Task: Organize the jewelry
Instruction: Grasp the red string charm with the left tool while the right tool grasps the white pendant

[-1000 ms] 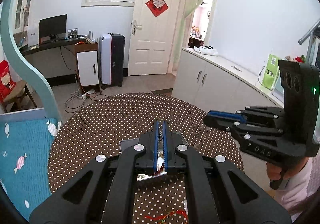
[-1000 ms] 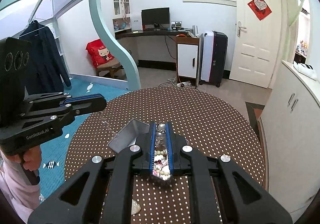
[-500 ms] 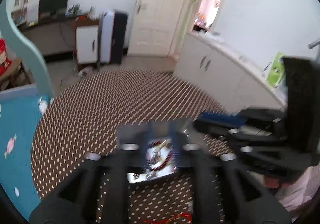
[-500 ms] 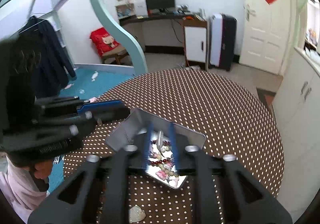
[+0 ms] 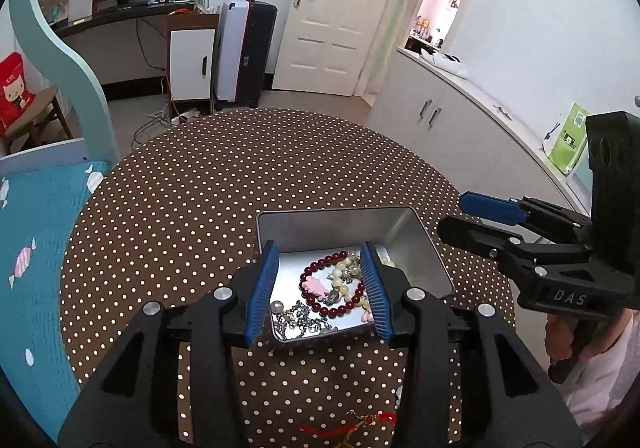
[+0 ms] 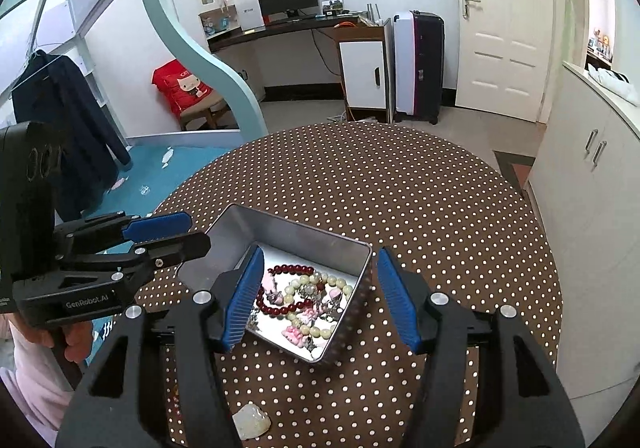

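1. While both tools are hanging over the round table [image 5: 240,184] with its brown polka-dot cloth, the left gripper [image 5: 320,288] is standing with its blue-padded jaws spread wide and gripping nothing.
2. Between those jaws, the left wrist view is showing the open metal tin [image 5: 424,248], resting on the cloth near the table's near edge.
3. Inside the tin, a dark red bead bracelet [image 5: 320,266] is lying in a ring, with pale bead strands [image 5: 346,268], a pink charm [image 5: 316,288], a single pearl [image 5: 277,306] and a tangle of silver chain [image 5: 300,318] lying beside it.
4. Closer to the camera, a red and gold cord [image 5: 352,422] is lying on the cloth outside the tin.
5. The right gripper [image 6: 318,292] is likewise gaping wide and holding nothing, its left pad sitting over the tin's interior and its right pad lying just outside the tin's right wall [image 6: 360,280].
6. From the right wrist view, a pale heart-shaped stone [image 6: 251,422] is lying on the cloth in front of the tin, apart from it.
7. Each gripper is showing in the other's view, off to the side of the tin.
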### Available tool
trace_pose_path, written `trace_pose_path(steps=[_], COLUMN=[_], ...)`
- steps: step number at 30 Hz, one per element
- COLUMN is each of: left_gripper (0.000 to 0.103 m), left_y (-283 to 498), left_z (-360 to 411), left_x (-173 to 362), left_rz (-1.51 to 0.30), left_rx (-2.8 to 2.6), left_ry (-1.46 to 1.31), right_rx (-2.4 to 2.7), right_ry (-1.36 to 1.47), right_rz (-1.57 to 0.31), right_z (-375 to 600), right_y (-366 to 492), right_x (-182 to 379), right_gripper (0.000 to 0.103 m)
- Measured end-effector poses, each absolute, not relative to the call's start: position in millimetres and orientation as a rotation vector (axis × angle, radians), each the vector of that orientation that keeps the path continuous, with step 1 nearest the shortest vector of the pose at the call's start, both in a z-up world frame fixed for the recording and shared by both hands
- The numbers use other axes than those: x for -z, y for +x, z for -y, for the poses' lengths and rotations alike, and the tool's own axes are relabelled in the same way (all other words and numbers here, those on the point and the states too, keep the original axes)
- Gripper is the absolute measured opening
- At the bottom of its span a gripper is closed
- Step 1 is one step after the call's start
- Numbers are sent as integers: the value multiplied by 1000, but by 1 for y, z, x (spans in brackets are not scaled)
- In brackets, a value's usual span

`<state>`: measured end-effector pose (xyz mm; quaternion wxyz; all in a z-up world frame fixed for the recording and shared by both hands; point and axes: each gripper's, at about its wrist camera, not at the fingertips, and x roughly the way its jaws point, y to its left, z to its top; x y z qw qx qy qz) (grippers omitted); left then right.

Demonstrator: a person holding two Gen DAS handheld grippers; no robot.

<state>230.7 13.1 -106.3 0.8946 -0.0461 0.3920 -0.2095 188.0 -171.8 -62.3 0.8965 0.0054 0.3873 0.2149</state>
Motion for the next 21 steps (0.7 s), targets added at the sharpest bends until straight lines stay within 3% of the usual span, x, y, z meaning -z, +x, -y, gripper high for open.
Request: trace_pose_path(steps=[5, 12, 19, 21], left_gripper=[42, 45, 64, 68], left_y=[218, 189, 153, 143], left_z=[-11, -10, -9, -9], left_x=[105, 109, 125, 131], left_rz=[-810, -827, -879, -892], left_rx=[424, 411, 394, 387], left_ry=[-89, -63, -26, -20], right_rx=[-436, -412, -370, -361], right_ry=[7, 3, 23, 33], right_rz=[-796, -789, -815, -829], right_z=[175, 180, 190, 192], right_y=[176, 144, 113, 108], right_x=[60, 62, 77, 82], right_gripper=[56, 72, 92, 93])
